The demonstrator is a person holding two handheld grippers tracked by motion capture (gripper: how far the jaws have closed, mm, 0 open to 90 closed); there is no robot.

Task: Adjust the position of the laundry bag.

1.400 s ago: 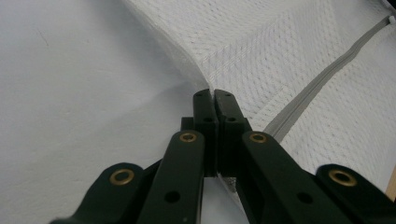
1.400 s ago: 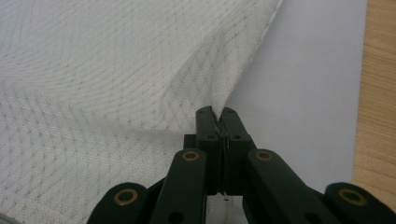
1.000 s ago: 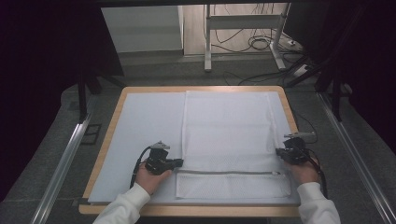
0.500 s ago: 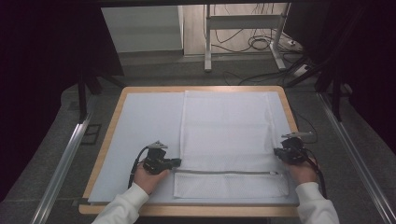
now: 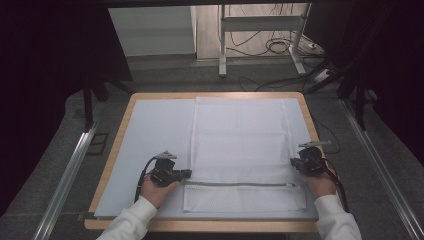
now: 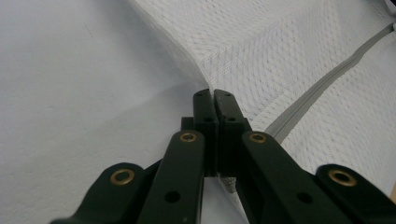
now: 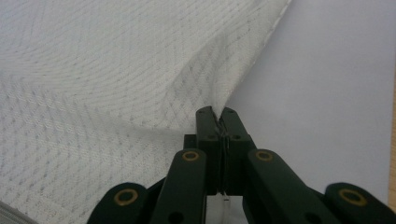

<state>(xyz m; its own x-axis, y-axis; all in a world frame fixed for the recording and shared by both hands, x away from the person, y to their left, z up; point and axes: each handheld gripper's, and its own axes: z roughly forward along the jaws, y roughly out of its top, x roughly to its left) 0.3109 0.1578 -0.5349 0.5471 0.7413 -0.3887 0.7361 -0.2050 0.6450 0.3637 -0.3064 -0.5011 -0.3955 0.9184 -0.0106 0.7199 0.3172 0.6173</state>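
A white mesh bag (image 5: 240,140) lies flat on the pale mat, its grey zipper (image 5: 240,184) running across near the front edge. My left gripper (image 5: 187,173) is shut on the bag's left edge just above the zipper. In the left gripper view the jaws (image 6: 214,93) pinch the hem, with mesh (image 6: 280,56) and the zipper (image 6: 327,79) to the right. My right gripper (image 5: 294,164) is shut on the bag's right edge. In the right gripper view its jaws (image 7: 215,112) clamp the mesh (image 7: 102,70), which lifts into a small ridge at the tips.
The pale mat (image 5: 150,135) covers a table with a wooden rim (image 5: 112,150). Metal rails (image 5: 70,170) run along both sides of the table. A desk frame (image 5: 260,30) and cables (image 5: 280,47) stand on the floor beyond the far edge.
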